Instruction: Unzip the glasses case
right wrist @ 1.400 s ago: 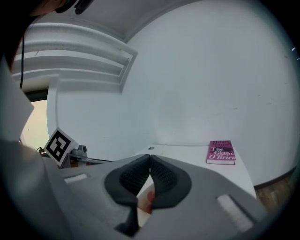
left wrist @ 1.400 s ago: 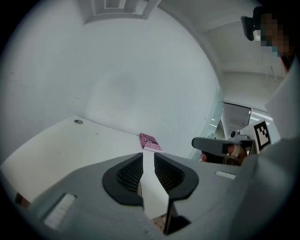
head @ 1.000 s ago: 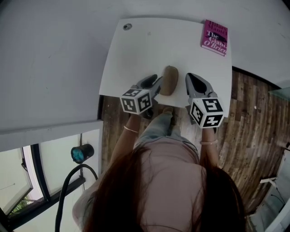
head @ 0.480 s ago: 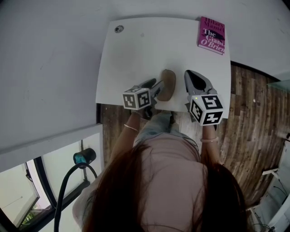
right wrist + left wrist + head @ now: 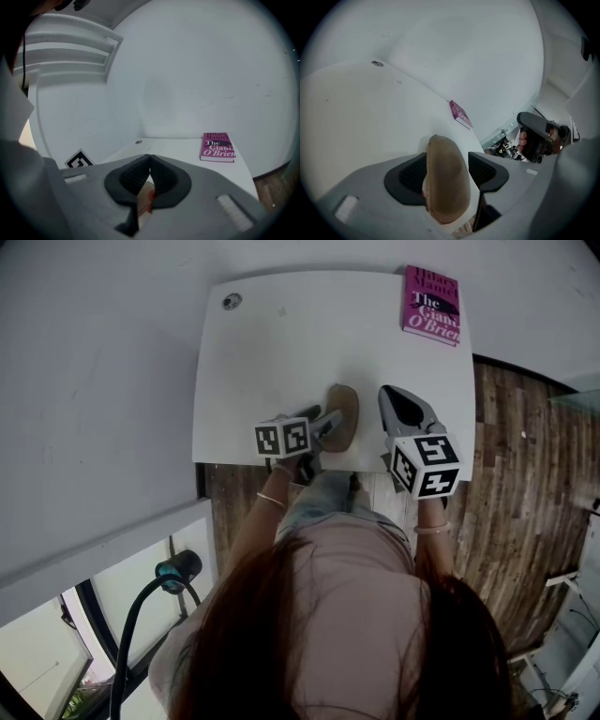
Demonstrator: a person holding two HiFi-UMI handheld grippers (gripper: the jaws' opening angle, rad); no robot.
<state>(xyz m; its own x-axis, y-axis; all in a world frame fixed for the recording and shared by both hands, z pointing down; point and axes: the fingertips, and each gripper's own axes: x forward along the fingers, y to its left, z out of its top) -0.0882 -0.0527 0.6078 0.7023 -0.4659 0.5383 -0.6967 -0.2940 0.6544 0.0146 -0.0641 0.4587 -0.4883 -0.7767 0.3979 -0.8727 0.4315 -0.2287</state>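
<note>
A tan, oblong glasses case (image 5: pixel 340 416) lies near the front edge of the white table (image 5: pixel 281 352). My left gripper (image 5: pixel 328 422) reaches in from the left and straddles the case's near end. In the left gripper view the case (image 5: pixel 447 178) stands between the jaws, which are opening; it lies against the left pad (image 5: pixel 410 176) with a gap to the right pad (image 5: pixel 487 171). My right gripper (image 5: pixel 391 395) hovers just right of the case, apart from it. Its jaws are shut with nothing between them (image 5: pixel 150 161). No zipper shows in any view.
A magenta book (image 5: pixel 431 306) lies at the table's far right corner. A round cable hole (image 5: pixel 231 301) sits at the far left corner. A white wall is behind the table, and wooden floor (image 5: pixel 525 474) lies to the right. The person's lap is below the front edge.
My left gripper has sunk toward the table and now sits around the case's near end. The right gripper has drifted slightly over the table and stays shut.
</note>
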